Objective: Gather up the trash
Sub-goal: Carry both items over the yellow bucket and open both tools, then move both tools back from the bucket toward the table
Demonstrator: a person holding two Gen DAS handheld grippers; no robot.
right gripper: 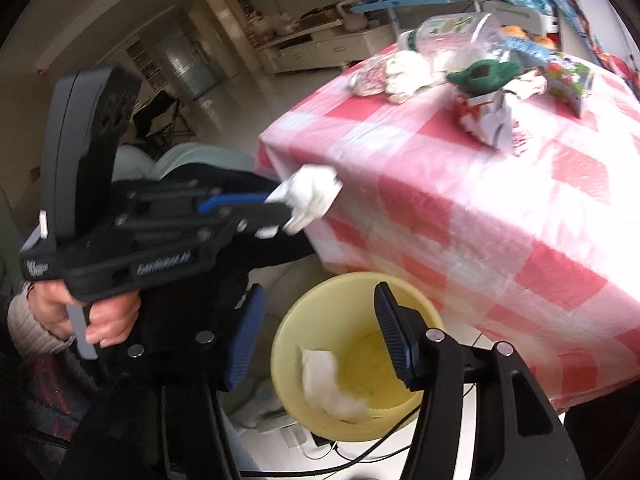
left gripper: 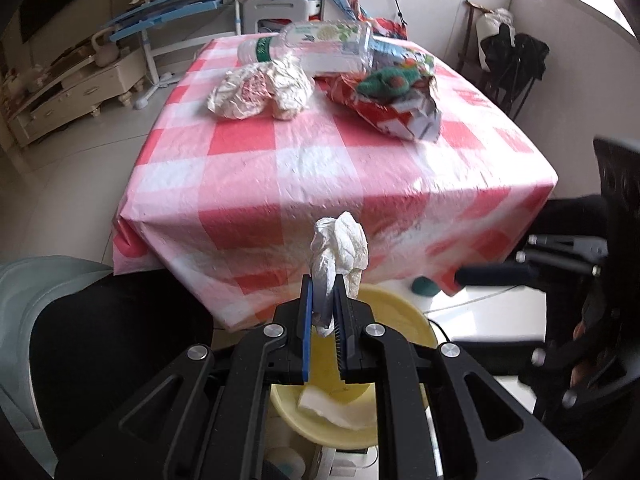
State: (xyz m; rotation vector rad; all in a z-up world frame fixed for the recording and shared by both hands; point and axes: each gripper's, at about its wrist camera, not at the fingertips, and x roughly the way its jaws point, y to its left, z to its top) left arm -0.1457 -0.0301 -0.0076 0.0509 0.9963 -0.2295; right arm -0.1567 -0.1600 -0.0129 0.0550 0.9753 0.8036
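My left gripper point(left gripper: 325, 280) is shut on a crumpled white tissue point(left gripper: 340, 248) and holds it just off the table's near edge, above a yellow bin point(left gripper: 404, 316). The right wrist view shows that gripper point(right gripper: 280, 208) and the tissue point(right gripper: 310, 200) from the side. My right gripper point(right gripper: 320, 312) is open and empty over the yellow bin point(right gripper: 320, 312), which holds a white tissue point(right gripper: 324, 376). On the table lie a crumpled paper wad point(left gripper: 260, 90), a clear plastic bottle point(left gripper: 316, 46) and a red snack wrapper point(left gripper: 396, 108).
The table point(left gripper: 320, 184) has a red-and-white checked cloth. A green knitted item point(left gripper: 386, 80) lies on the wrapper. Black chair parts point(left gripper: 580, 272) stand at the right. Cables point(right gripper: 360, 452) run on the floor beside the bin. A low cabinet point(left gripper: 68, 96) stands far left.
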